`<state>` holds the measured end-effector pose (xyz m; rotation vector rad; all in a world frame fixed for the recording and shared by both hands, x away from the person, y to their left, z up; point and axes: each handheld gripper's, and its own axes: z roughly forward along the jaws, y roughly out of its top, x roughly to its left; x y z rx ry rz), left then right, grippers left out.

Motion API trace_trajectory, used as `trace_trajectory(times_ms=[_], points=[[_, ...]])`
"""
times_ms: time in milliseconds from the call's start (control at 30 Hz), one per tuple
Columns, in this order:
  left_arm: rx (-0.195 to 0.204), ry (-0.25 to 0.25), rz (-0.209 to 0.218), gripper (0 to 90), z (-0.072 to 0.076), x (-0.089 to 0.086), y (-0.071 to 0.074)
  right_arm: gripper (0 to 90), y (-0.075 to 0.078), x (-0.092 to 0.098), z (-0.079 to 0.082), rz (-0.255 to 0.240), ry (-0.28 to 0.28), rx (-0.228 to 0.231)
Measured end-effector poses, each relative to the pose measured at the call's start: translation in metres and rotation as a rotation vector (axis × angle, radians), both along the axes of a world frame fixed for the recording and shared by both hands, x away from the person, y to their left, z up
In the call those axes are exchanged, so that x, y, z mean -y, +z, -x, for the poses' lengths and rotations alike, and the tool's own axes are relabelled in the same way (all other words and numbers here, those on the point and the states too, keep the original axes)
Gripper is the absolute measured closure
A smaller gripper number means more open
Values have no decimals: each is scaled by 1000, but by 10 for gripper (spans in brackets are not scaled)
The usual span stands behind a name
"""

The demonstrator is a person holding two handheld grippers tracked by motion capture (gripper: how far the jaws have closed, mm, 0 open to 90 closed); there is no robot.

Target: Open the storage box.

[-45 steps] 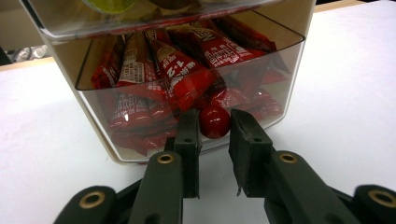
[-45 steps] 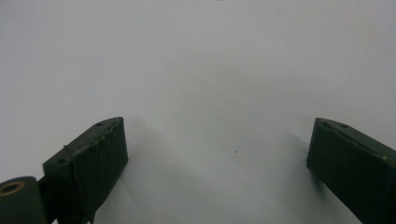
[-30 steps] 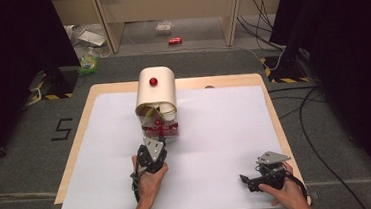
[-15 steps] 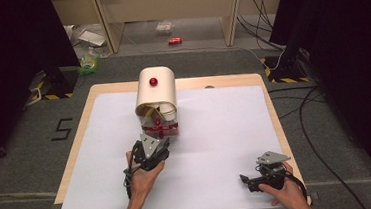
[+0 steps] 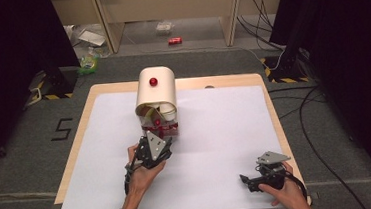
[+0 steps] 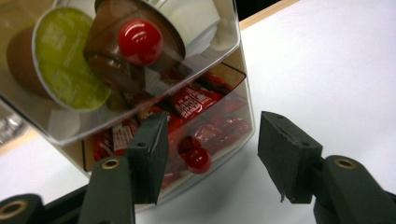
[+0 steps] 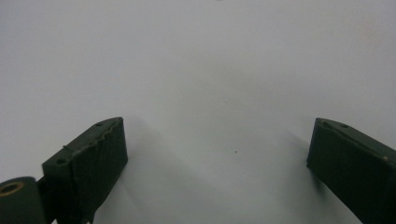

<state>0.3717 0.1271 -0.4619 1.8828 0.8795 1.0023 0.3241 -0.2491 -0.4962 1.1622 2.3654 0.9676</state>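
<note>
Drawer knob [image 6: 198, 160], red, is seen between the pads of the left claw [image 6: 212, 158], whose jaws have just been opening and grip nothing; lower drawer [image 6: 212, 126] of candy sits nearly shut in the dispenser [image 5: 156, 89] mid-bench [image 5: 216, 132]; right claw [image 7: 217, 163] is held wide, empty; closing judged about finished.

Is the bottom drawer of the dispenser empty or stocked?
Stocked: through the clear front of the bottom drawer, red packets show behind its red knob.

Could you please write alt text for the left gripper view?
The left gripper, jaws open with nothing between them, faces a clear drawer unit. Its lower drawer has a red knob and red packets; the upper one holds coffee capsules.
</note>
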Motion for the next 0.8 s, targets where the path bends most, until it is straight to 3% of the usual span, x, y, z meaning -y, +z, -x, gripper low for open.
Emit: trace_trajectory(times_ms=[267, 667, 800], points=[[38, -6, -61, 408, -6, 1, -4, 54, 0, 0, 0, 0, -1, 0], [60, -14, -66, 420, -8, -2, -8, 54, 0, 0, 0, 1, 1, 1], [76, -31, -92, 416, -7, -1, -10, 53, 0, 0, 0, 1, 2, 2]])
